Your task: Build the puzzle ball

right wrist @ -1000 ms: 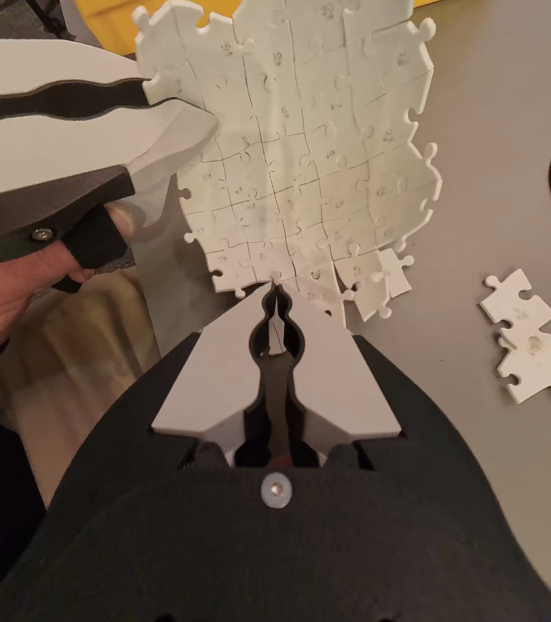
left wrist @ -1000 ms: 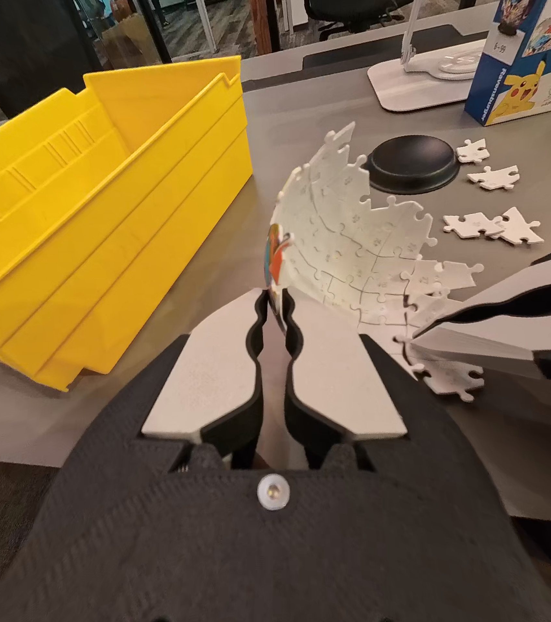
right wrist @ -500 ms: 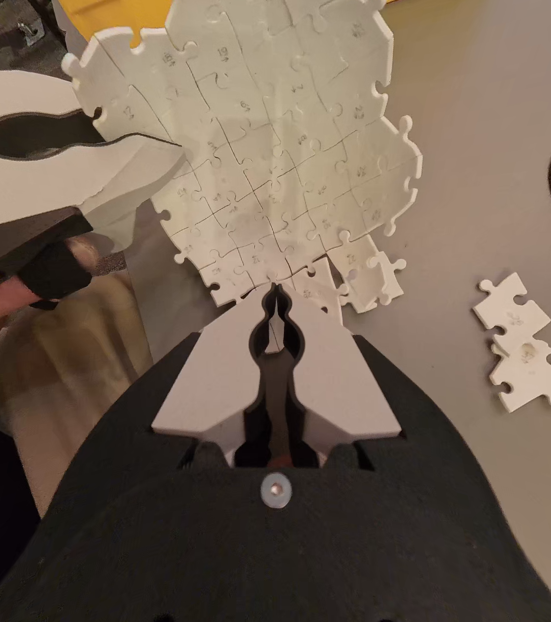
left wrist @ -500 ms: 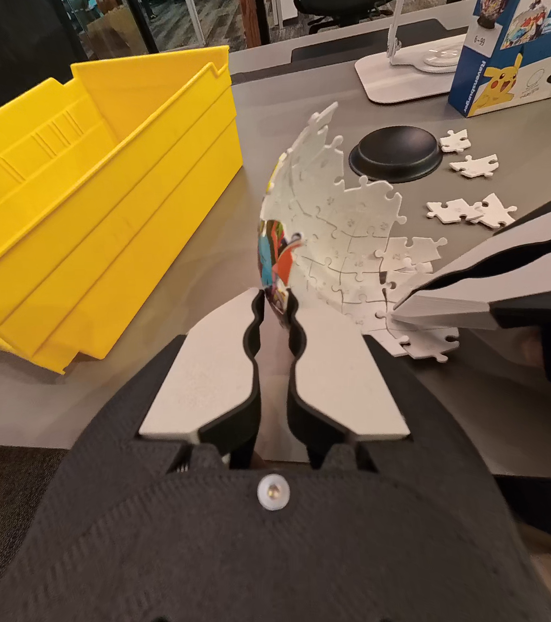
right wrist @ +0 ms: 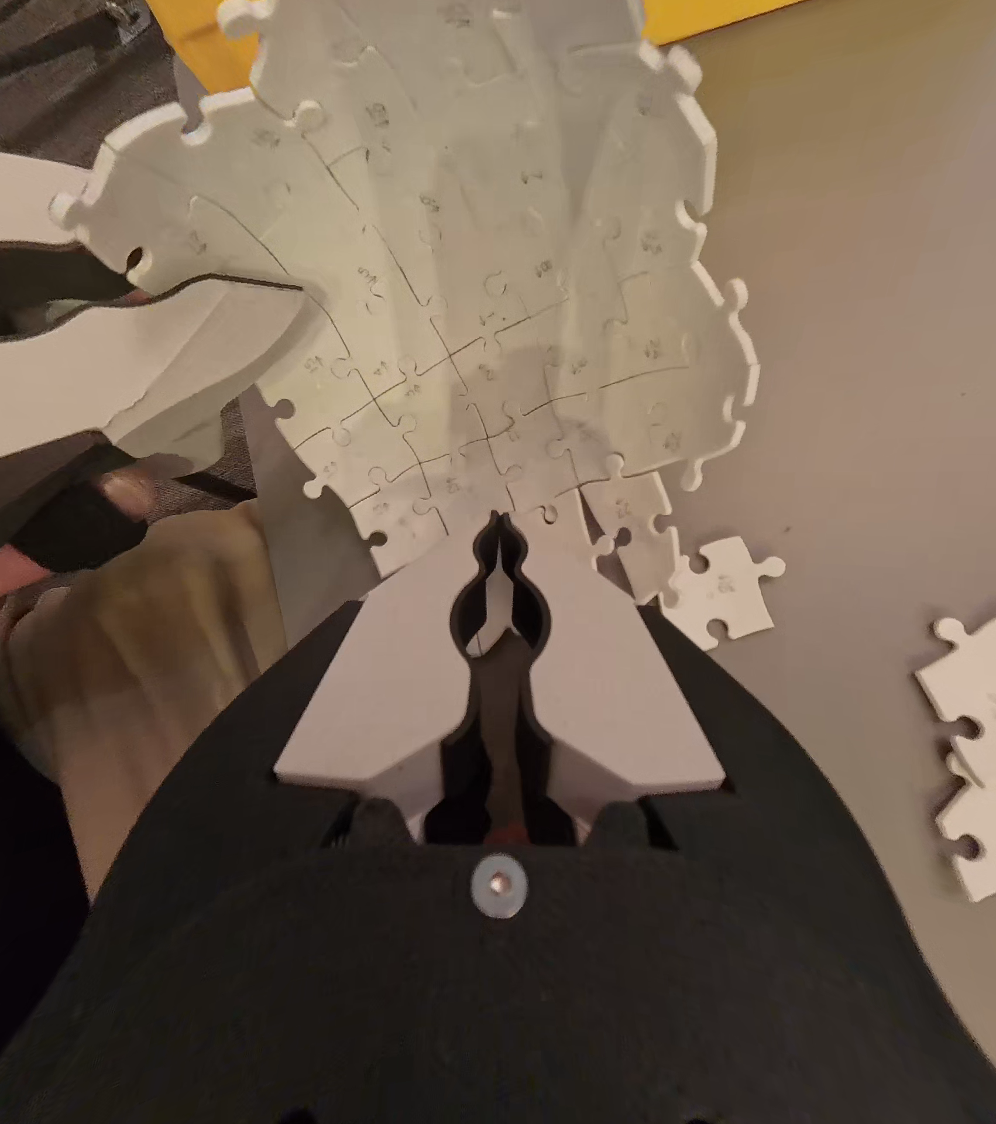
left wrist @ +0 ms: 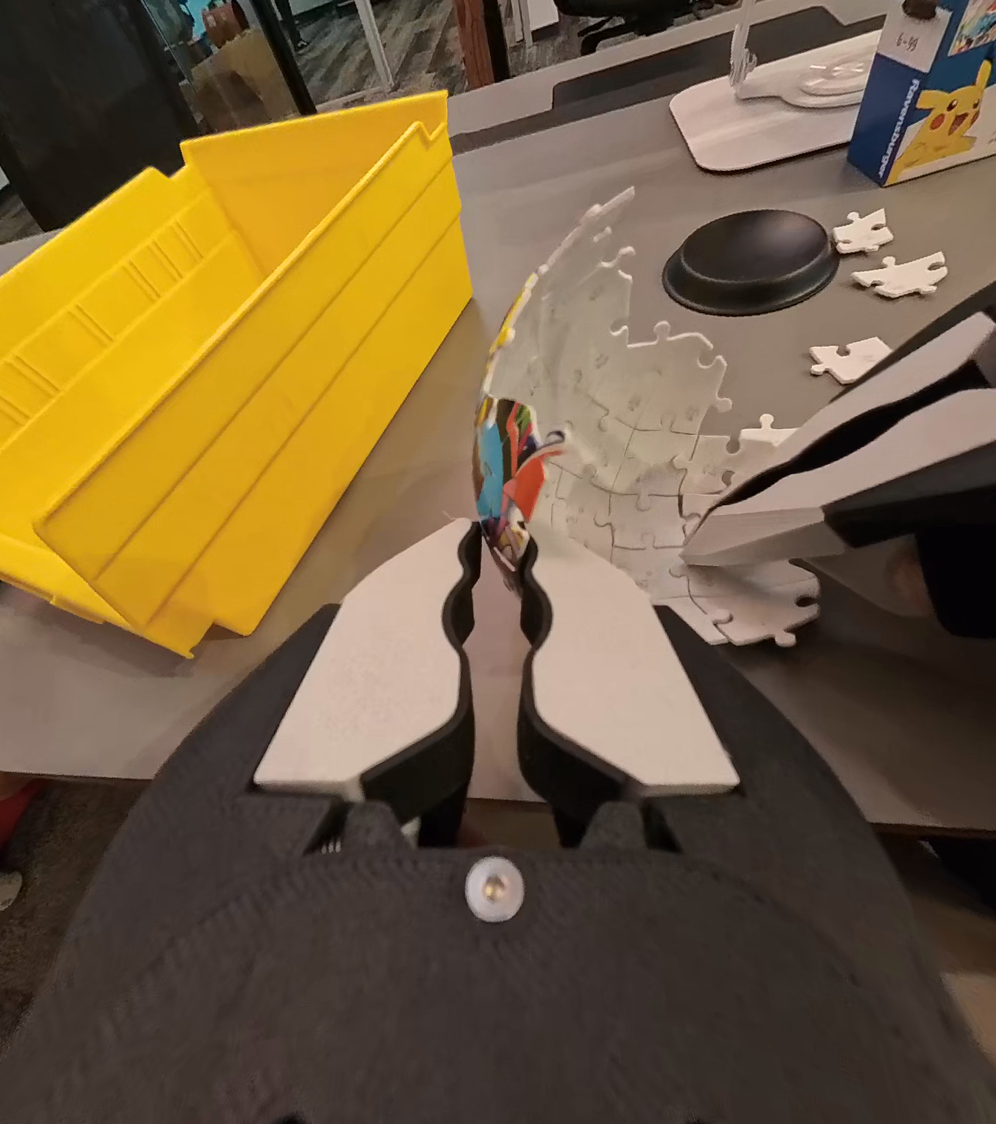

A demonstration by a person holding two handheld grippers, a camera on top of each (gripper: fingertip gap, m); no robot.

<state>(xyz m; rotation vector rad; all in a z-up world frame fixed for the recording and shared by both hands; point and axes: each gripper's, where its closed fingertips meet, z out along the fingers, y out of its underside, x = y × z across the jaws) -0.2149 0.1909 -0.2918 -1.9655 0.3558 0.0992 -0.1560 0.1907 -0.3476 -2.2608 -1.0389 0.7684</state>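
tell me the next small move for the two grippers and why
Probably keep both clamped and lower the half-built puzzle shell to rest on the table: the left gripper and right gripper each pinch its edge.

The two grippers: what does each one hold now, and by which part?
Both hold the half-built puzzle ball by its rim. The left gripper pinches the near edge, where the coloured side shows. The right gripper is shut on the lower edge pieces.
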